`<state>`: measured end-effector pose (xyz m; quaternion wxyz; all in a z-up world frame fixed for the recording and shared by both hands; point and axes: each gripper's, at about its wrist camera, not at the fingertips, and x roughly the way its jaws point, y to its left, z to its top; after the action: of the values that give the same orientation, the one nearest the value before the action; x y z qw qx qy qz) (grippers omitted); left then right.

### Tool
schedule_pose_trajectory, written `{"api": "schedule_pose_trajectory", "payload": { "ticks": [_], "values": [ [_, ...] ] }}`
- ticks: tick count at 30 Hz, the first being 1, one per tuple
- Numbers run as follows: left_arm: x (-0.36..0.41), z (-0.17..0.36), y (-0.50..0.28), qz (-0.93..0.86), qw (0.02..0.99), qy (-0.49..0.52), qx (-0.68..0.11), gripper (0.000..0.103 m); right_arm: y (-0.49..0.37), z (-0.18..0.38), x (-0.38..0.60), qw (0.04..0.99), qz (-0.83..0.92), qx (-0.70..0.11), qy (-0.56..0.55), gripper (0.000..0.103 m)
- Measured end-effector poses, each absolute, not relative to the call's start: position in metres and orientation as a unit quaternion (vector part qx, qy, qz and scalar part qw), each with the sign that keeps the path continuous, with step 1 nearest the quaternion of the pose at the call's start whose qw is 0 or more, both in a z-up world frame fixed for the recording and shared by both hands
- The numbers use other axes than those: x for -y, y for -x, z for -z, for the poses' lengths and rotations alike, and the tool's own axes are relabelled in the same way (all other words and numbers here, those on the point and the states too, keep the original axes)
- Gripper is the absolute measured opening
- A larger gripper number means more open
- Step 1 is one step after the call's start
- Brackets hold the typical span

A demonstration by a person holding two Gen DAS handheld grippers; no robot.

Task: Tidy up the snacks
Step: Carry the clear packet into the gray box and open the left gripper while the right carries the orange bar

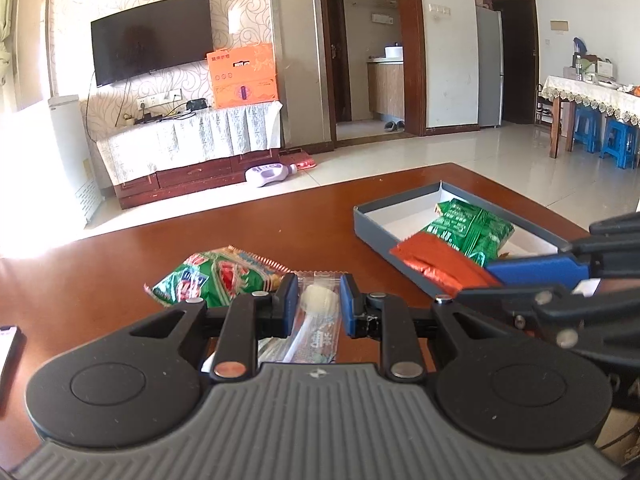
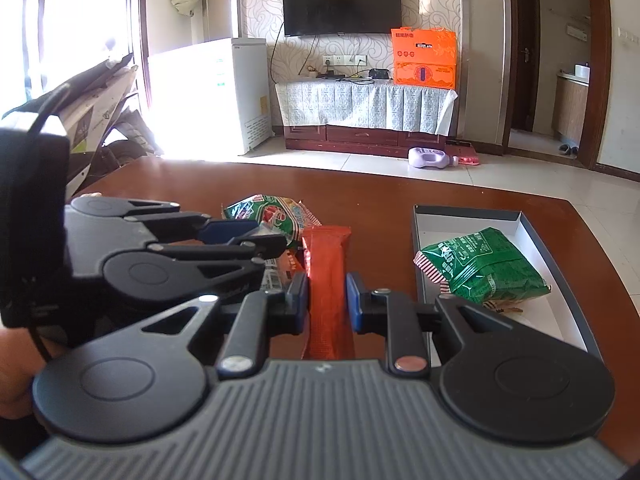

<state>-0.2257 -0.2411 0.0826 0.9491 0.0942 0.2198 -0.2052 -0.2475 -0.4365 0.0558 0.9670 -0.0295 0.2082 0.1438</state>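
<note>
Left gripper point(image 1: 319, 300) up over the brown tabletop point(image 1: 280, 224), jaws pinched nearly closed on a clear-wrapped snack point(image 1: 316, 322) with a white piece inside. Right gripper point(image 2: 327, 300) alongside, jaws fully narrowed and clamped on a long orange-red packet point(image 2: 326, 280), its far end reaching over the near edge of the grey box point(image 1: 376, 236) in the left view. Already lying inside that white-lined box: 1 green packet point(image 2: 486, 270). Left out on the tabletop, just beyond the left jaws: 1 green-and-red snack bag point(image 1: 212, 276). Dark phone point(image 1: 10, 344) at the far left edge.
</note>
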Motion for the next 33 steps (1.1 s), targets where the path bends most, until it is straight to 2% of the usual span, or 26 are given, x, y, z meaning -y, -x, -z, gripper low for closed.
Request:
{"api": "schedule_pose_trajectory", "payload": {
  "ticks": [23, 33],
  "values": [
    [0.327, -0.095, 0.220, 0.283, 0.940, -0.072, -0.178, 0.027, 0.247, -0.058, 0.517, 0.983, -0.035, -0.180, -0.024, 0.024],
    [0.379, -0.086, 0.218, 0.314, 0.933, -0.075, -0.160, 0.027, 0.241, -0.042, 0.544, 0.989, 0.049, -0.137, 0.022, 0.024]
  ]
}}
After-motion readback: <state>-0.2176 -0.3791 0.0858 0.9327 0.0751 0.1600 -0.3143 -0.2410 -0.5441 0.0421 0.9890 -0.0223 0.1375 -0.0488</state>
